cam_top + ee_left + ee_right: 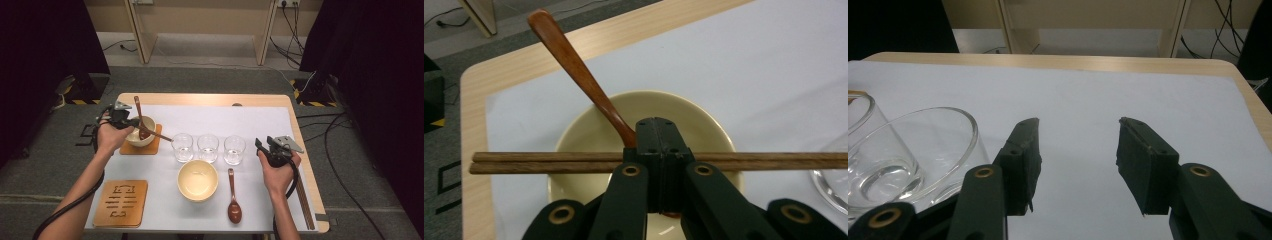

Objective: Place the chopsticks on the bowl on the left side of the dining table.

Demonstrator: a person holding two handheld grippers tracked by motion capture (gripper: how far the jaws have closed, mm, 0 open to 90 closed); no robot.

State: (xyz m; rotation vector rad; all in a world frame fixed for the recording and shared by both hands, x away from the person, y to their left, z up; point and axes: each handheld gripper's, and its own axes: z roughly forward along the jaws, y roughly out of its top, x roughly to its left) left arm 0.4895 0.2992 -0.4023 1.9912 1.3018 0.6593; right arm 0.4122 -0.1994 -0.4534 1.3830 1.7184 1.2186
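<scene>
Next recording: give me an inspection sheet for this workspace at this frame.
Surface: wooden table under a white mat.
Job's things: chopsticks above the small bowl, which holds a spoon.
Clutter: three glasses, large bowl, second spoon, carved trivet, more chopsticks.
Grippers: left gripper shut on chopsticks; right gripper open, holding nothing.
Cables: floor cables.
Surroundings: dark curtains.

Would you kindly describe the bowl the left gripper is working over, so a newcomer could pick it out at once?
Start at the white mat on the table and go to its far left corner. There a cream bowl sits on a wooden coaster. Unlike the other bowl, which sits on the mat, it holds a brown spoon.
</scene>
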